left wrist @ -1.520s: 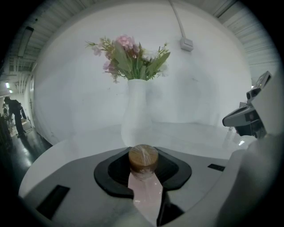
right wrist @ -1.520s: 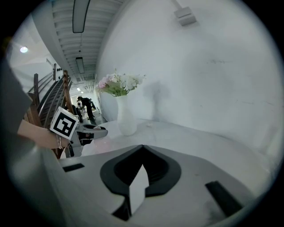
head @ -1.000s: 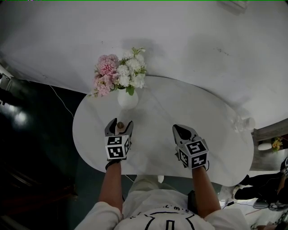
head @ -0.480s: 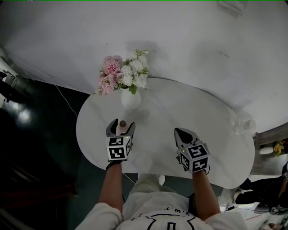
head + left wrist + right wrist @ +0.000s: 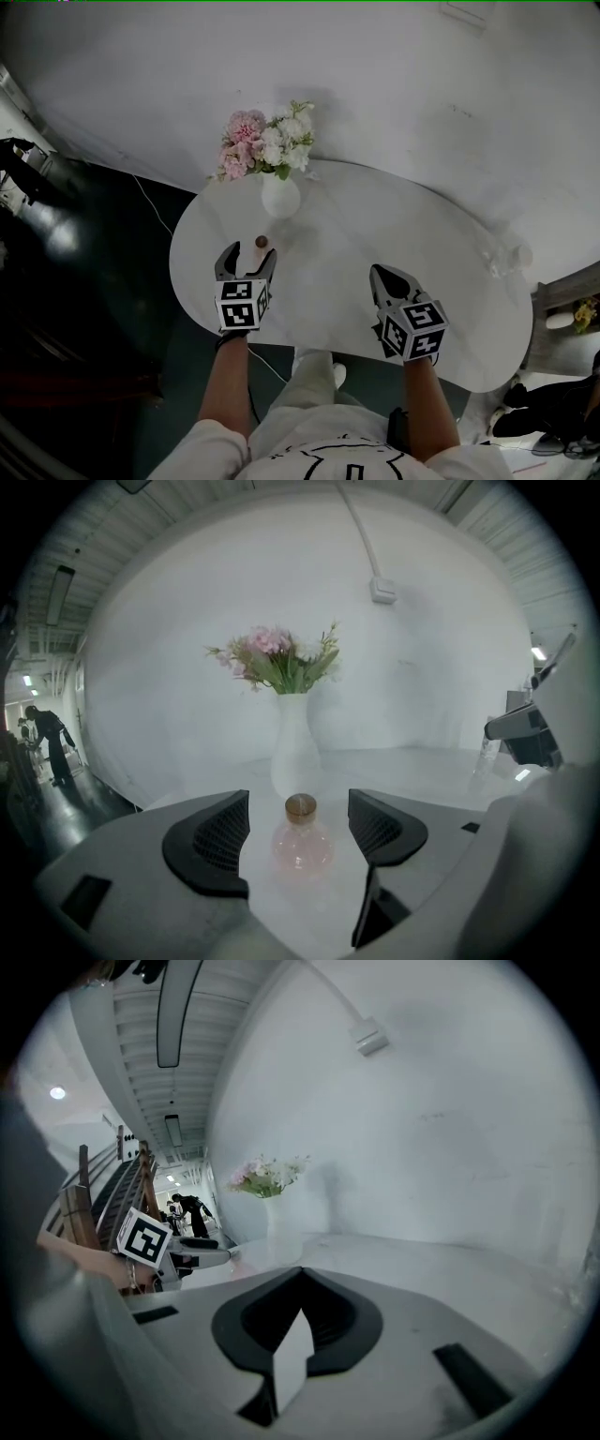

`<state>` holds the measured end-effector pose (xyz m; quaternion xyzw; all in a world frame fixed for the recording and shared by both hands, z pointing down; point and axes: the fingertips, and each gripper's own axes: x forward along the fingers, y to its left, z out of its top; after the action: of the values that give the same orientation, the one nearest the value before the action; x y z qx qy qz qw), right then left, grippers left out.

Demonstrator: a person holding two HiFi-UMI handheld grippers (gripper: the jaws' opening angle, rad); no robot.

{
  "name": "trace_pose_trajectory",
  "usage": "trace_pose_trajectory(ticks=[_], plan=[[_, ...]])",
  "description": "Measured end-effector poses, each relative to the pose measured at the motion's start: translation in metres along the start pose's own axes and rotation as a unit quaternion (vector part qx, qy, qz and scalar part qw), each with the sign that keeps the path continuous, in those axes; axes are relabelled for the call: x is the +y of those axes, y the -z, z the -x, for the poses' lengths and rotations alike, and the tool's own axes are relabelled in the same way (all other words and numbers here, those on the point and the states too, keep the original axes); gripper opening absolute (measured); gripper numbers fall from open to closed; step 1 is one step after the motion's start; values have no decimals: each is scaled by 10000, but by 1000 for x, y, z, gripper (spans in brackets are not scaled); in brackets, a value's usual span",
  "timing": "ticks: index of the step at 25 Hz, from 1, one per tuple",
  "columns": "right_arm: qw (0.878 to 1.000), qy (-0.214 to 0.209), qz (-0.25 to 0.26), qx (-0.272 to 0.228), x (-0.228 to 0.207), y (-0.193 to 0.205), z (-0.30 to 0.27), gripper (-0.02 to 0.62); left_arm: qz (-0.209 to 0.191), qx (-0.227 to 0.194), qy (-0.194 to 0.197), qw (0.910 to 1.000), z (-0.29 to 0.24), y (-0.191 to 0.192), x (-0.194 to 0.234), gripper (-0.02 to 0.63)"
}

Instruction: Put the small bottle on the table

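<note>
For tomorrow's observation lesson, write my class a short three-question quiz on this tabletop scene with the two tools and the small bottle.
1. True or false: the left tool is clamped on the small bottle.
2. Multiple choice: the small bottle is A) lying on its side, B) standing upright on the table, C) lifted off the table.
3. Fill in: the jaws of the right tool are ____ and hold nothing.
Key: 1 false, its jaws stand apart and clear of the bottle; 2 B; 3 shut.
</note>
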<state>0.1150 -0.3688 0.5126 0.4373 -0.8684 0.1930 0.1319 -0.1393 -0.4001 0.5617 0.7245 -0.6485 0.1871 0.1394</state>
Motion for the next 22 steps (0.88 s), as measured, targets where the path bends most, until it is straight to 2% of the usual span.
trace_pose_trajectory(ticks=[9, 15, 22], plan=[[9989, -128, 344, -288, 18, -30, 16, -6, -5, -306, -48, 9995, 31, -23, -3, 339], [9982, -43, 414, -420, 27, -43, 21, -6, -167, -514, -7, 9985, 47, -38, 1, 339], [9966, 159, 601, -535, 58, -56, 32, -6, -275, -649, 200, 9973, 75, -41, 12, 339]])
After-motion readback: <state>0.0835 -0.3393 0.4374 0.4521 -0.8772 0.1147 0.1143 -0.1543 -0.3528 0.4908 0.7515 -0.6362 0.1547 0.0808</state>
